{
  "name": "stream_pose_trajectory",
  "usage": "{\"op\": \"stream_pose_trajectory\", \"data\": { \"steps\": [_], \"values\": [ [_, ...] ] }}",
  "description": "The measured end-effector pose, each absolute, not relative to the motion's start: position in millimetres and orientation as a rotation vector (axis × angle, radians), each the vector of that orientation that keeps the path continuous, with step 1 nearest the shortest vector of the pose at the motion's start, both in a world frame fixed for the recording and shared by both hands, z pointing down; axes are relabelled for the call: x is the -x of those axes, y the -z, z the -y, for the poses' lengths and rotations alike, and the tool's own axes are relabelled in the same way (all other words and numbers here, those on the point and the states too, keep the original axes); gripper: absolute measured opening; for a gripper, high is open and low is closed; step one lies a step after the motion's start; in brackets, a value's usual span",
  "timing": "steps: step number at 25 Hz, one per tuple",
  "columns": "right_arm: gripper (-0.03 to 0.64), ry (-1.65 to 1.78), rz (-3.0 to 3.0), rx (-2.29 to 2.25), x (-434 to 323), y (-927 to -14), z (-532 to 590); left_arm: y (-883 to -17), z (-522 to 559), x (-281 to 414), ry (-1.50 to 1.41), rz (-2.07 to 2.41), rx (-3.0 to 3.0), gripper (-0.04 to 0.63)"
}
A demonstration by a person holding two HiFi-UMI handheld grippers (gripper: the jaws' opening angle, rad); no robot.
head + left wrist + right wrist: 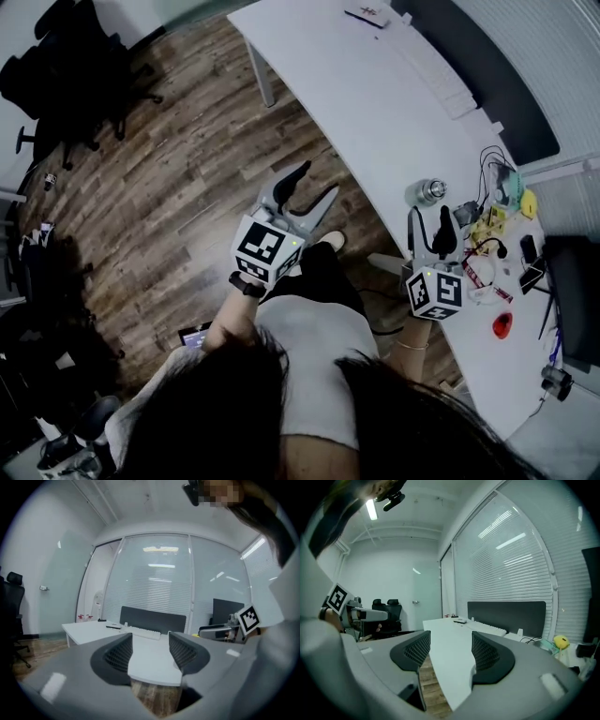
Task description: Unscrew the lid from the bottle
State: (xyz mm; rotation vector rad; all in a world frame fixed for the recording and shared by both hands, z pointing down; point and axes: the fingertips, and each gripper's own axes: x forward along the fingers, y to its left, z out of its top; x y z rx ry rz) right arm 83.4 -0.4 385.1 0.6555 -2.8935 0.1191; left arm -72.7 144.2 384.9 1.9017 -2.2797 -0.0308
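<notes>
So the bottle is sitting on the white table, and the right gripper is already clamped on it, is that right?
Not quite. The bottle does sit on the white table, but the right gripper is not clamped on it. The right gripper view shows its jaws standing apart with nothing between them. In the head view it is just short of the bottle.

the bottle (426, 193) on the bench (375, 103) is too small to show lid detail, and the bench runs past the head view's right edge.
</notes>
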Motion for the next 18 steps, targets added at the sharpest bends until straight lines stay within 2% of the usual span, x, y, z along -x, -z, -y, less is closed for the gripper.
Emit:
{"op": "stream_pose_trajectory", "data": {
  "steps": [18],
  "values": [
    [0.259, -0.201, 2.833, -0.996, -93, -378, 149, -349, 76, 83, 0.01, 1.981, -2.32, 0.265]
  ]
}}
